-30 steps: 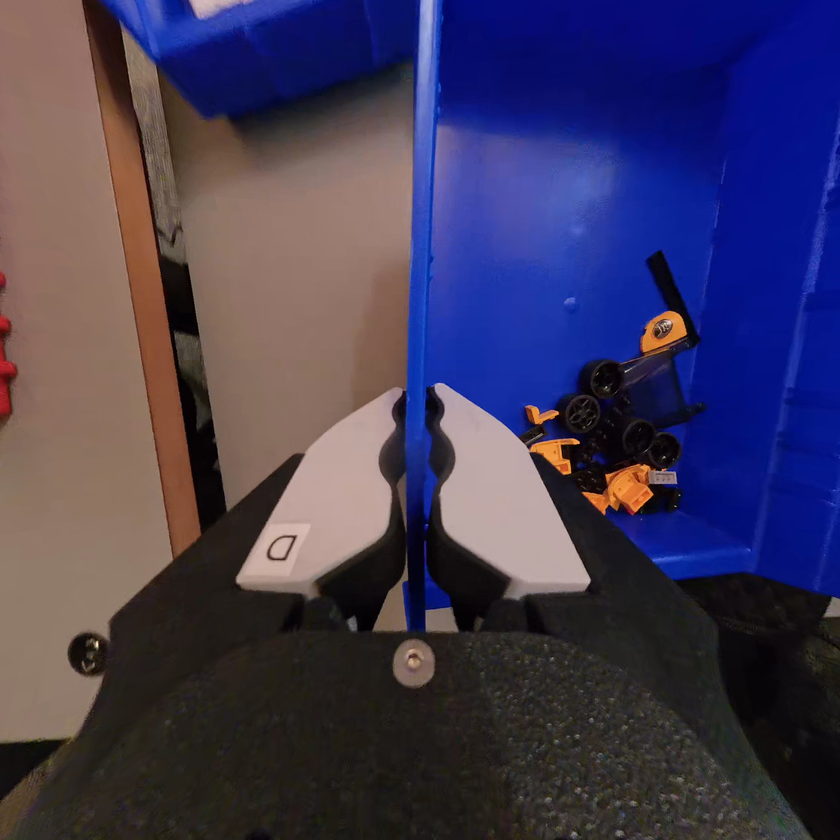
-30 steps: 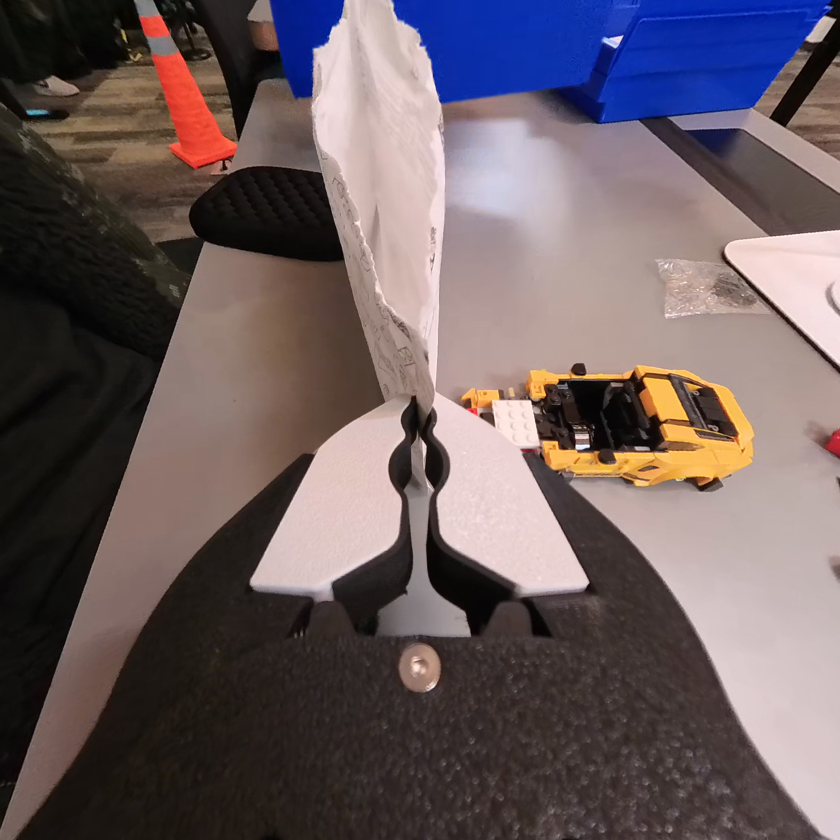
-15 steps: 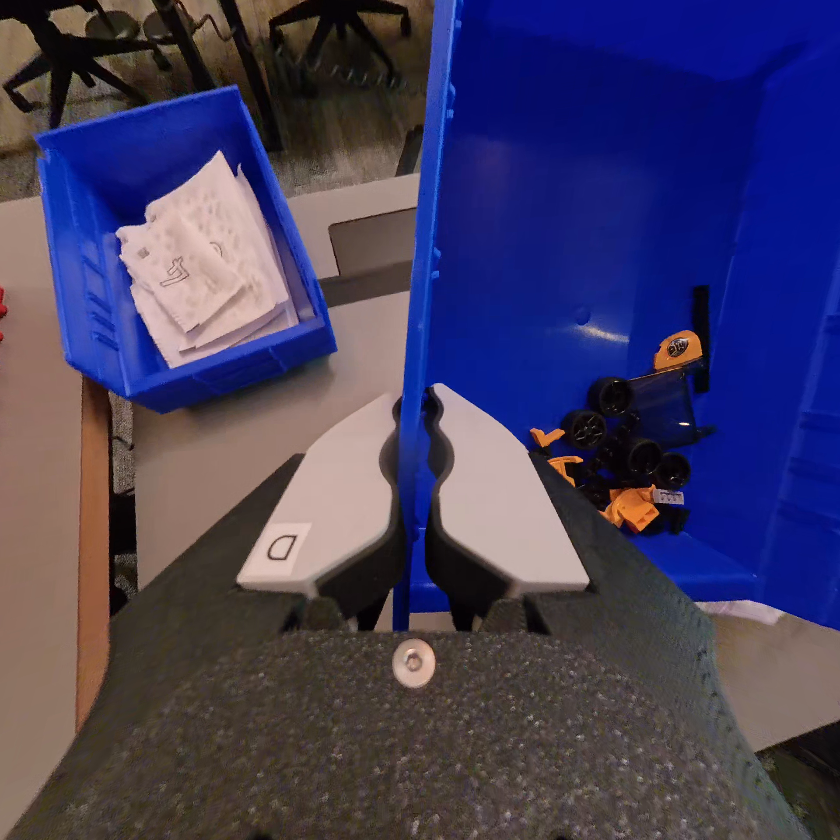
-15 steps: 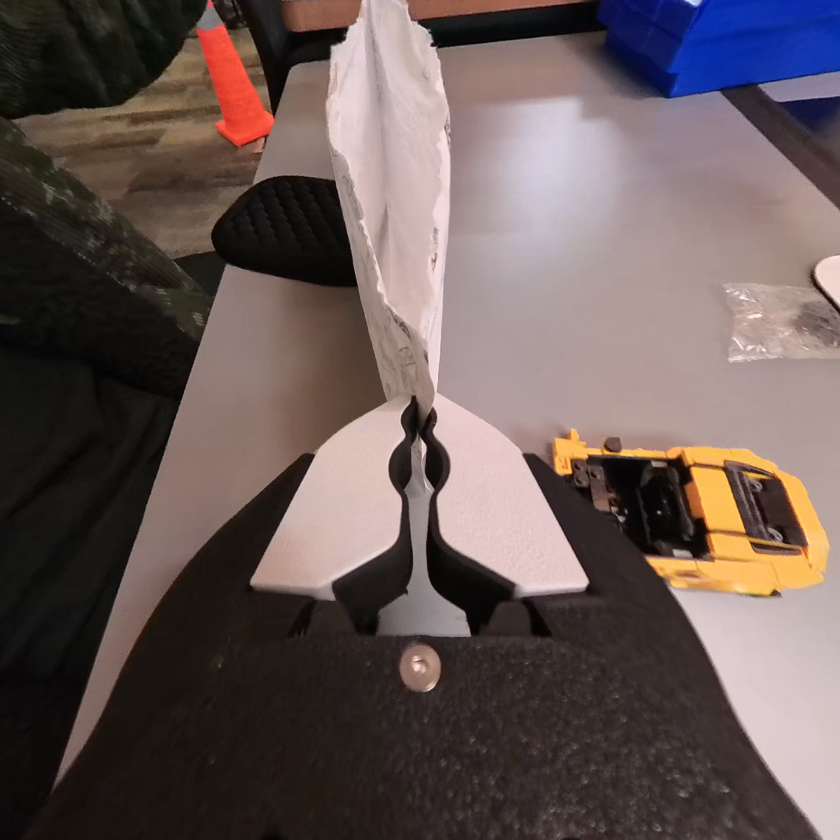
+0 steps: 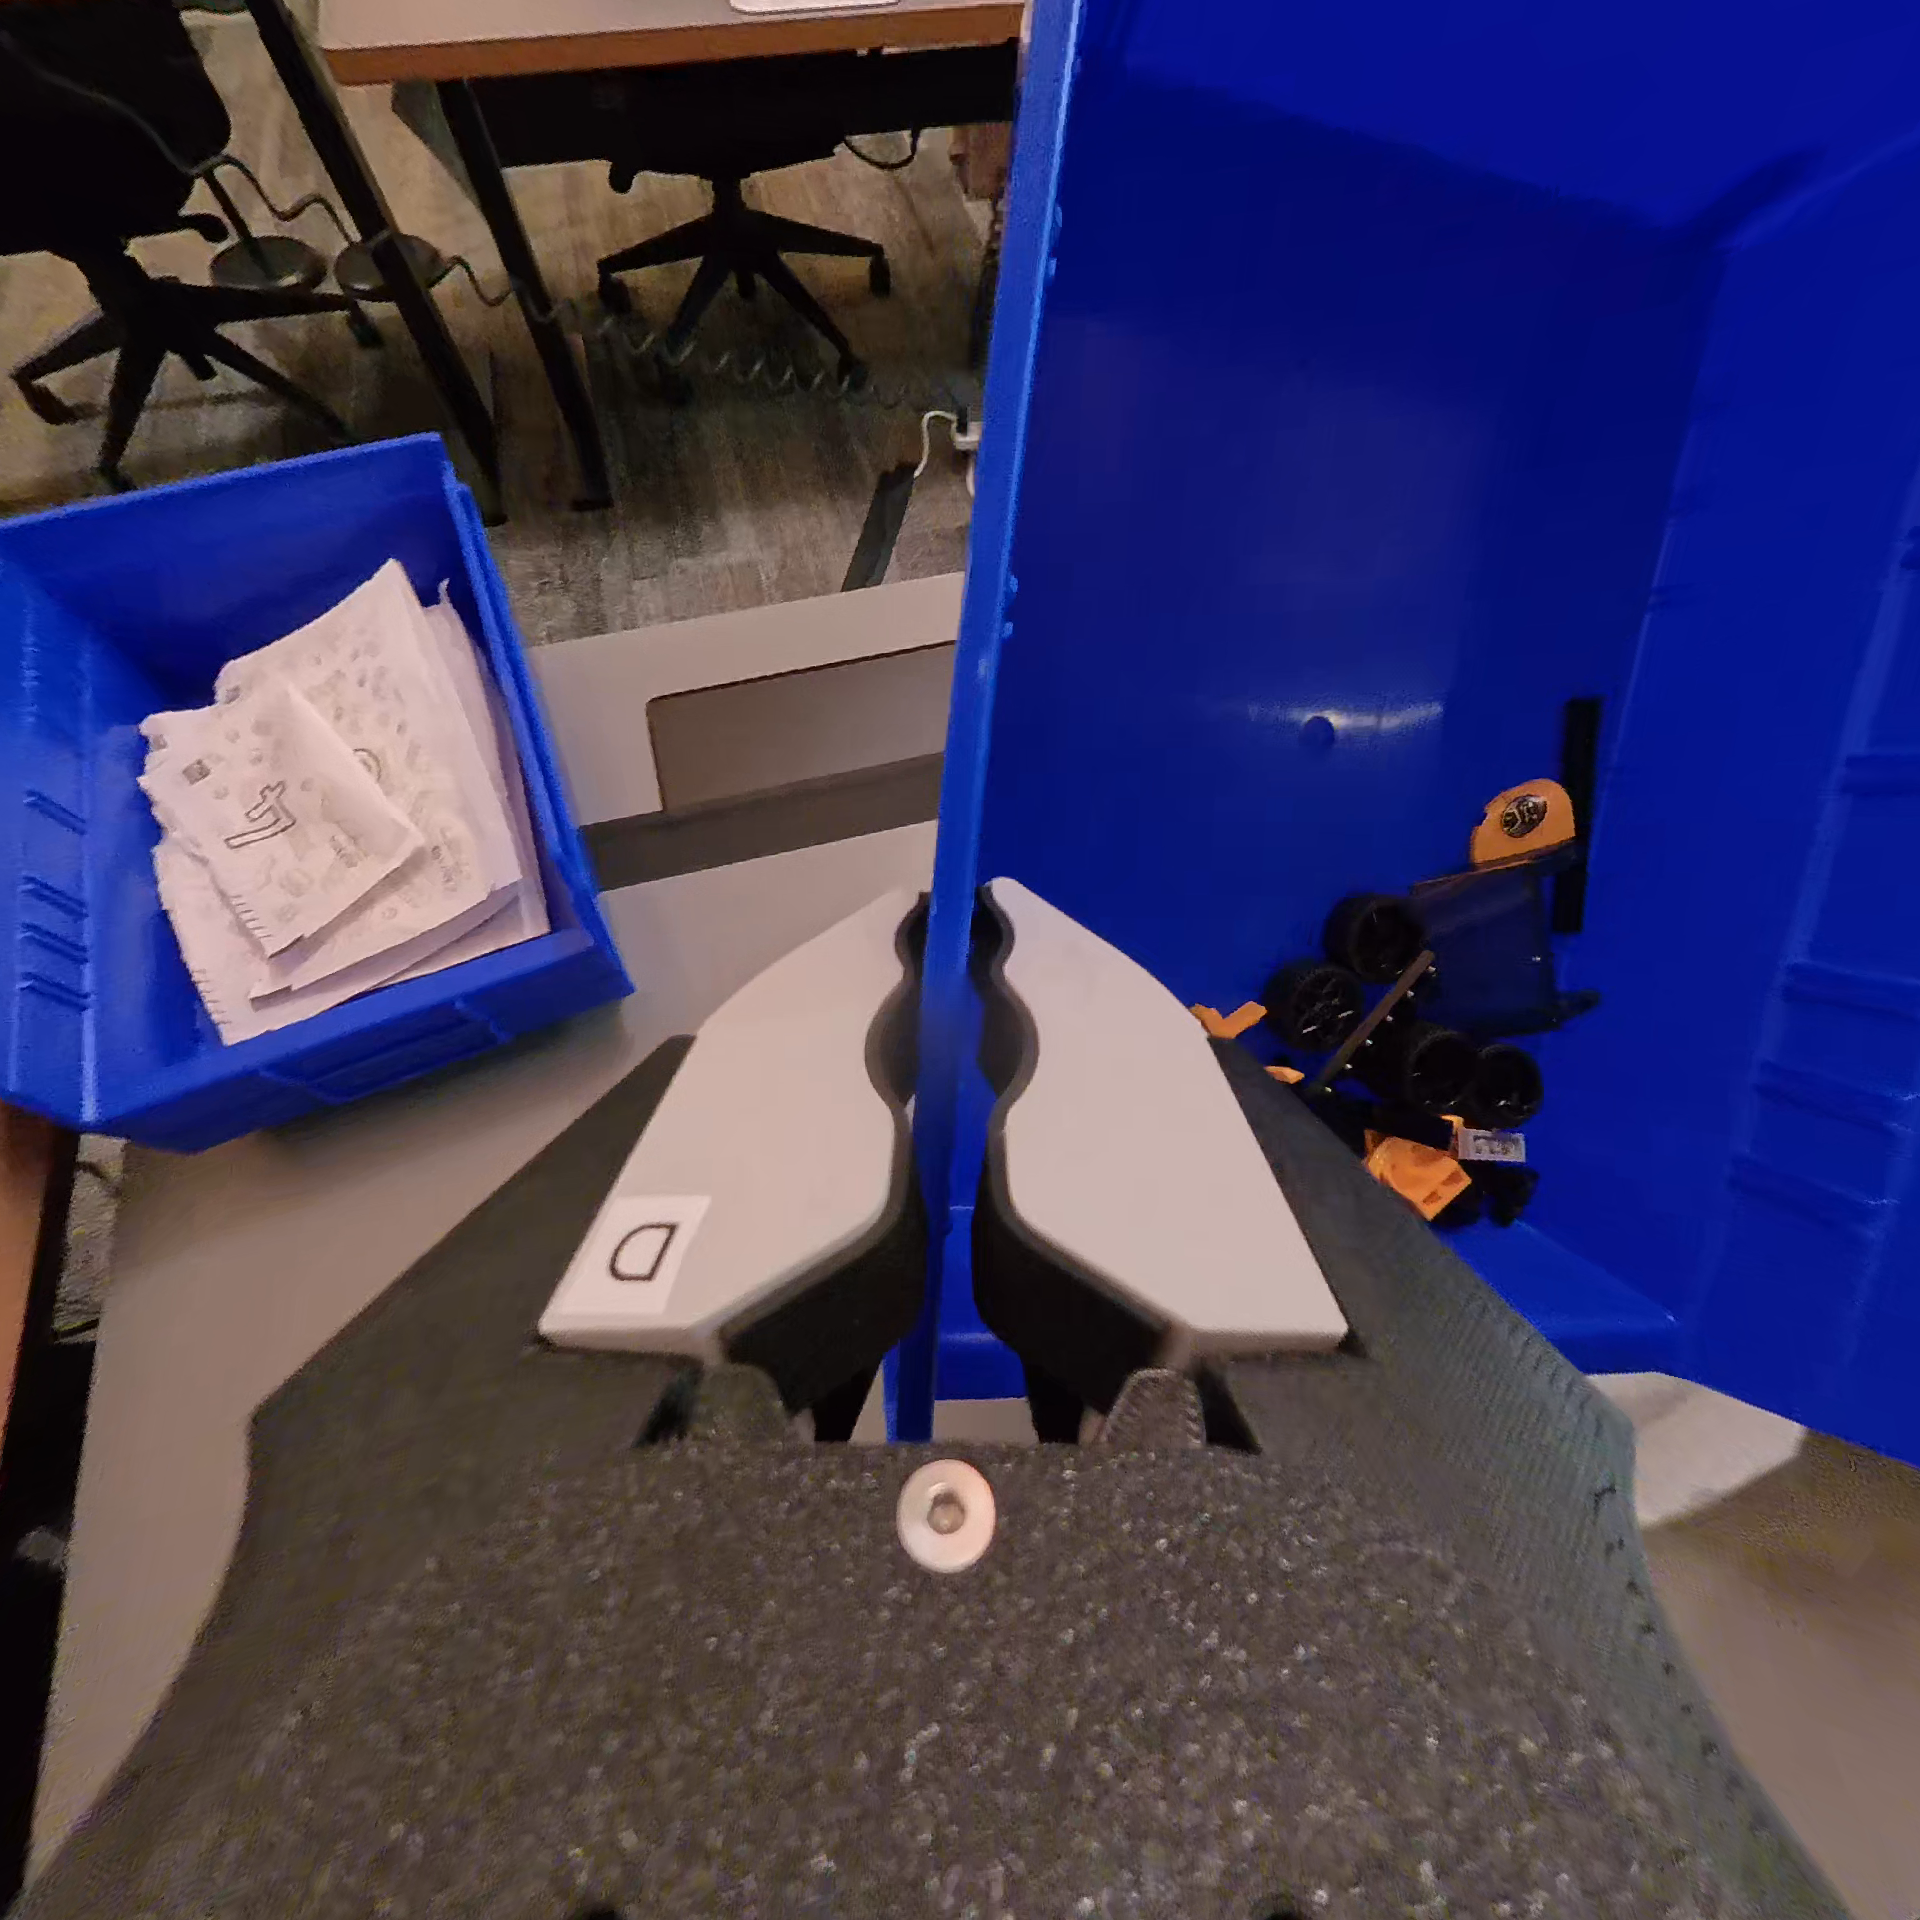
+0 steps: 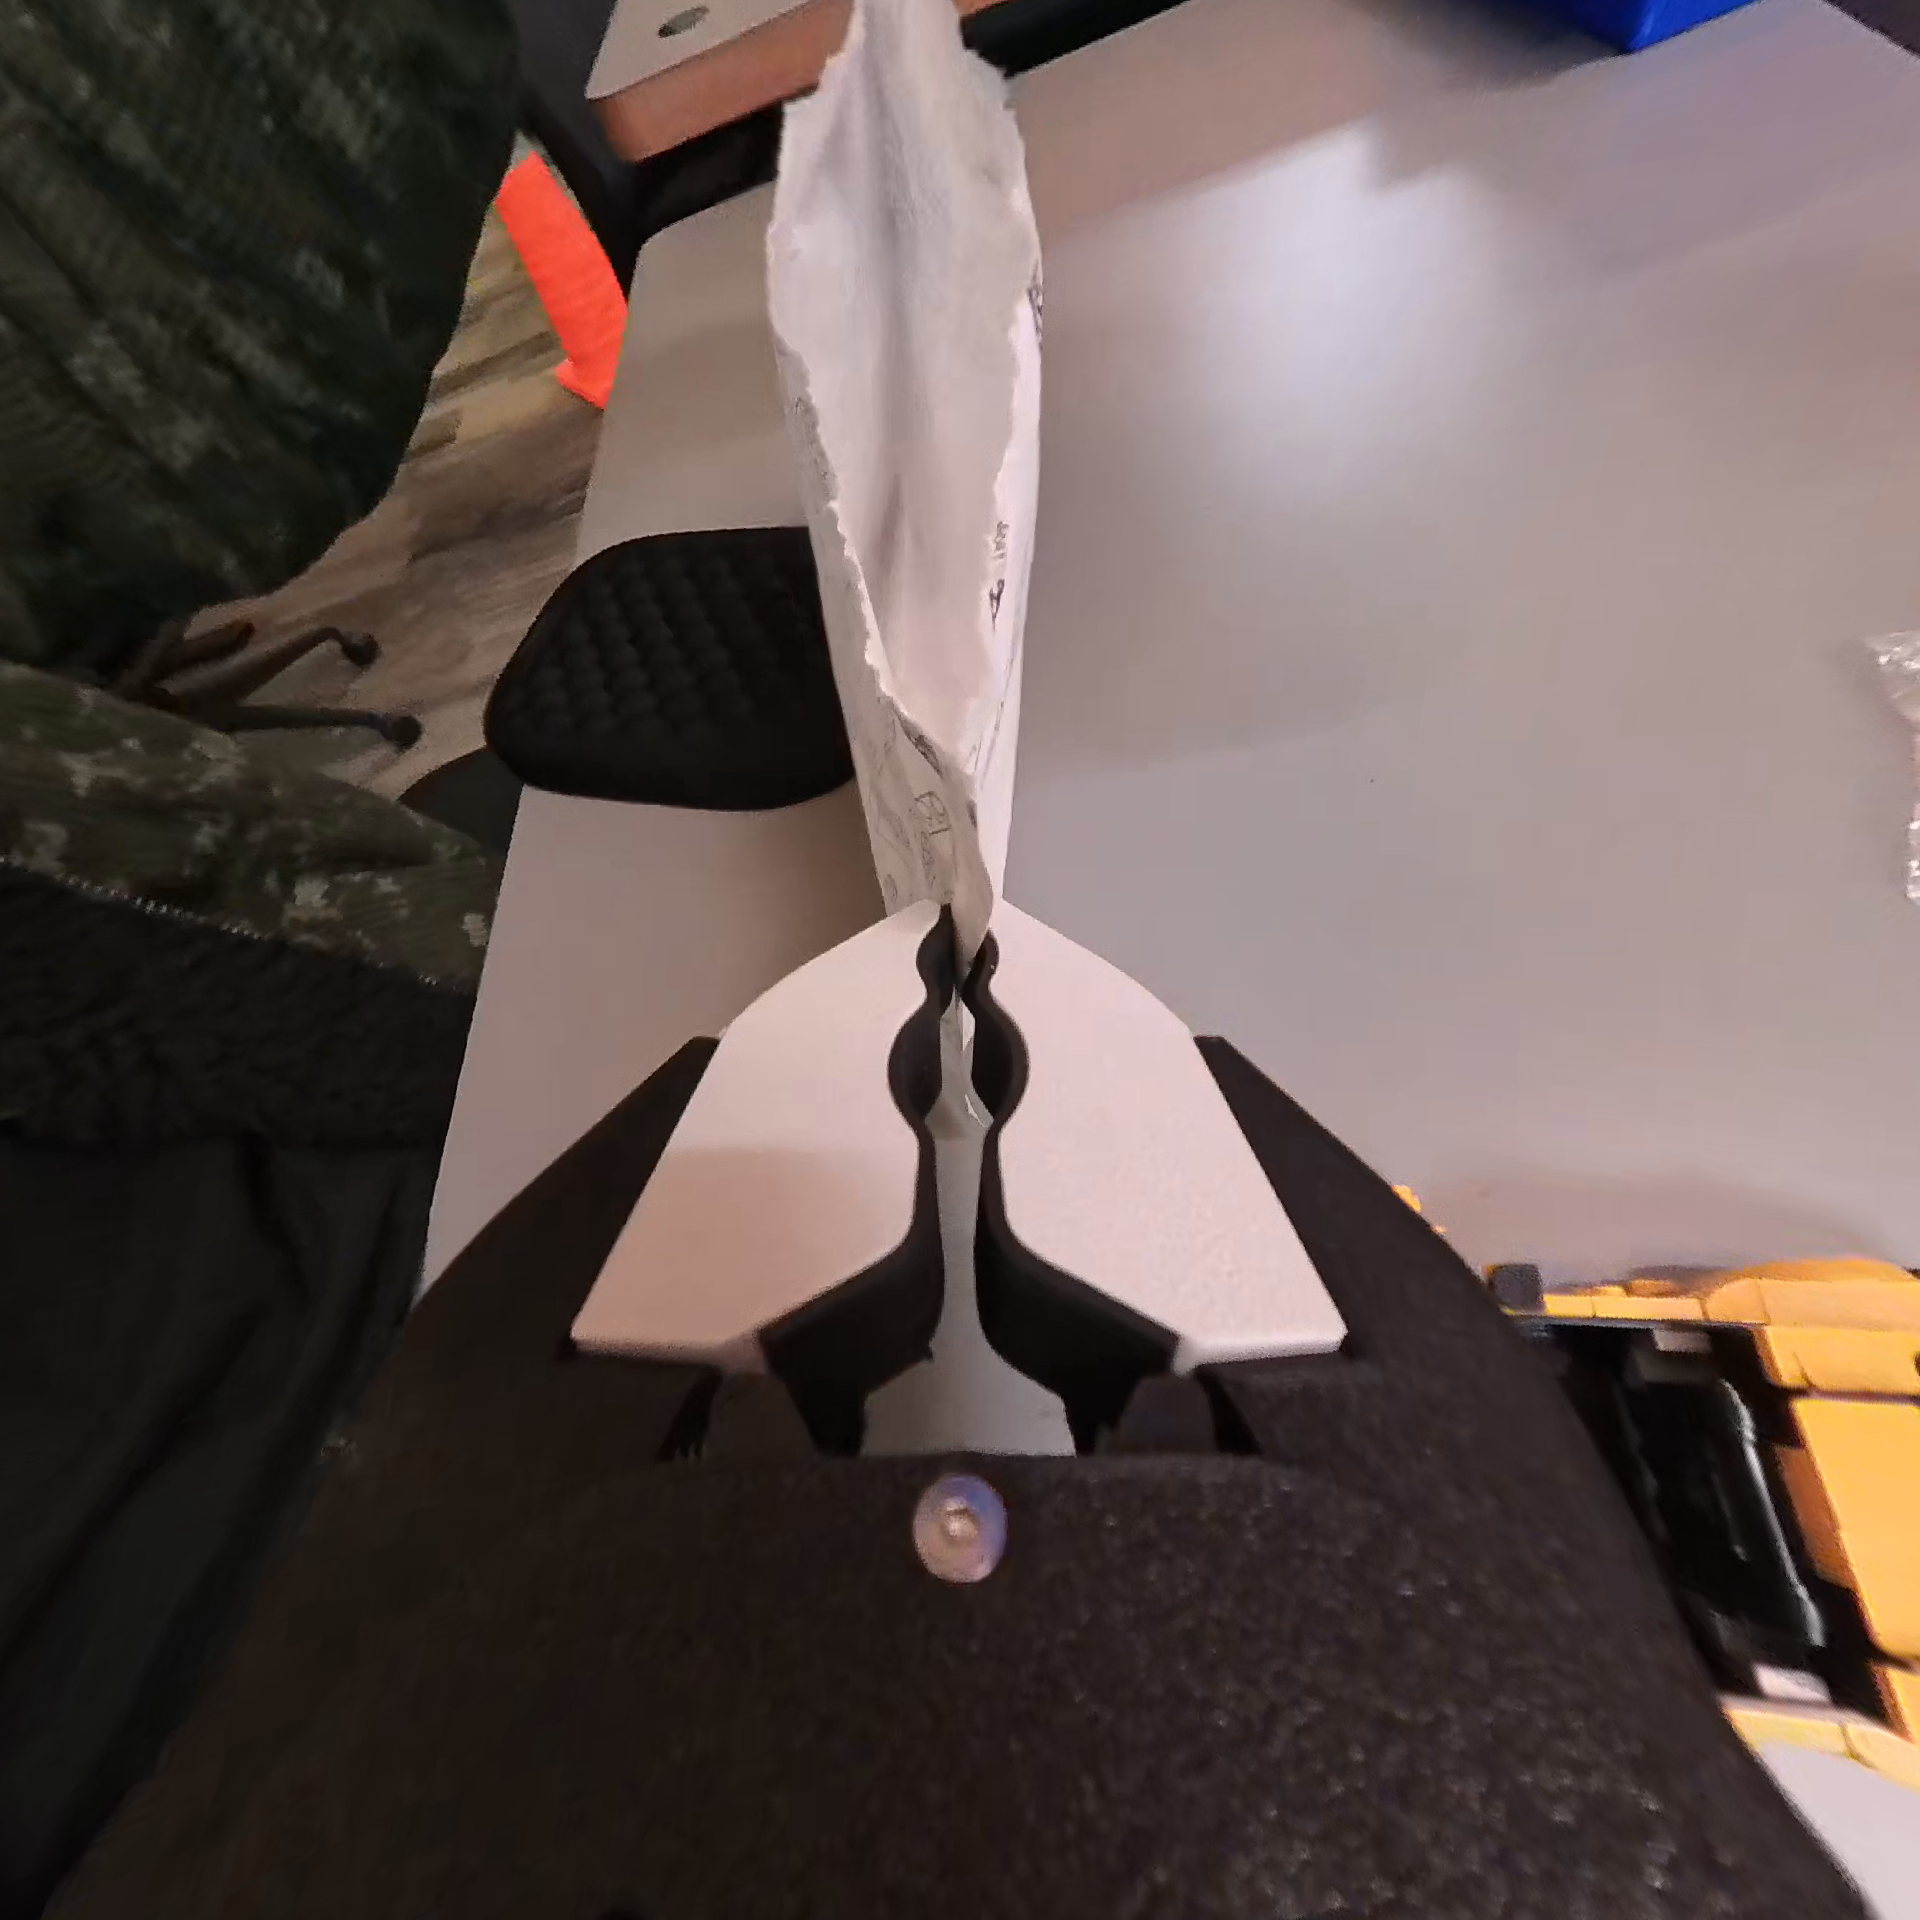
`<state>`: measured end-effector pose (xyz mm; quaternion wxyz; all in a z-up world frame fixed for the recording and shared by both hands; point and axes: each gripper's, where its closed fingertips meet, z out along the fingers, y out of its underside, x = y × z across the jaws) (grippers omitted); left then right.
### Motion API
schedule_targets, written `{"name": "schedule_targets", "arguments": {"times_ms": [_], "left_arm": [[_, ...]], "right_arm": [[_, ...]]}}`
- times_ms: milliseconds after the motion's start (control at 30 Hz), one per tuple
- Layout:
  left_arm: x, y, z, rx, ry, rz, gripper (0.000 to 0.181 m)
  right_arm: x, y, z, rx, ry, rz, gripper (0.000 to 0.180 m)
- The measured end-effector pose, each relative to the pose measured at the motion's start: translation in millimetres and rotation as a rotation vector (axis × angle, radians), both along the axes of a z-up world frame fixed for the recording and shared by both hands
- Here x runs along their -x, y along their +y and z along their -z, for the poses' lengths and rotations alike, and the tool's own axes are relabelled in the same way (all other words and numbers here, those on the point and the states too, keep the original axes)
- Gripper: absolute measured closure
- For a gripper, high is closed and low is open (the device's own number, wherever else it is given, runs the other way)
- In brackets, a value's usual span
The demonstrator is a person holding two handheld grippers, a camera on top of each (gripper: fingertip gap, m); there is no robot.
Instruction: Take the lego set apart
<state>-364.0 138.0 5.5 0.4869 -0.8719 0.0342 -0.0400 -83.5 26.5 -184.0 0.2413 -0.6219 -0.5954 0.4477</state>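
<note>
My left gripper (image 5: 948, 902) is shut on the side wall of a big blue bin (image 5: 1299, 499) and holds it tilted up off the table. Loose Lego parts (image 5: 1423, 1039), black wheels and orange pieces, lie heaped in the bin's lower right corner. My right gripper (image 6: 961, 930) is shut on a torn white paper bag (image 6: 920, 436) that stands up from the jaws. The yellow Lego car (image 6: 1756, 1455), roof off, lies on the grey table at the right edge of the right wrist view, partly hidden by the gripper body.
A smaller blue bin (image 5: 312, 1049) with crumpled white paper (image 5: 322, 821) sits on the table at the left. A clear plastic bag (image 6: 1896, 748) lies at the right edge. A black mesh chair arm (image 6: 686, 675), a camouflage sleeve (image 6: 208, 436) and an orange cone (image 6: 566, 281) are at the table's left. My hands' fingertips stand some 35 centimeters from each other.
The left gripper swung the big bin so the small paper bin and floor came into view. The right gripper moved left and closer, and the yellow car slid toward the lower right edge.
</note>
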Motion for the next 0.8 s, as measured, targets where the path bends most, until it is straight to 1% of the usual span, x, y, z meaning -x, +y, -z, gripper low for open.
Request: {"name": "schedule_targets", "arguments": {"times_ms": [233, 400, 500, 600, 733, 800], "left_arm": [[-17.5, 3.1, 2.7, -0.006, -0.069, 0.057, 0.176], [-21.6, 8.0, 19.8, 0.021, -0.06, 0.054, 0.174], [-26.3, 8.8, 29.0, 0.031, -0.023, 0.058, 0.174], [-28.5, 5.4, 31.5, 0.008, 0.043, 0.03, 0.174], [-35.1, -7.0, 24.5, -0.077, 0.107, -0.009, 0.174], [-38.1, -14.0, 19.9, -0.114, 0.157, -0.033, 0.175]], "right_arm": [[6.2, 7.7, 0.2, 0.02, -0.004, 0.021, 0.18], [8.5, 5.8, 0.7, -0.073, -0.004, -0.012, 0.18], [8.6, 6.7, 0.6, -0.148, -0.006, -0.019, 0.18], [7.8, 7.0, 0.4, -0.159, -0.006, -0.021, 0.18], [7.5, 10.4, 1.8, -0.178, -0.002, -0.009, 0.18], [7.6, 14.5, 3.5, -0.229, -0.006, -0.002, 0.18]]}}
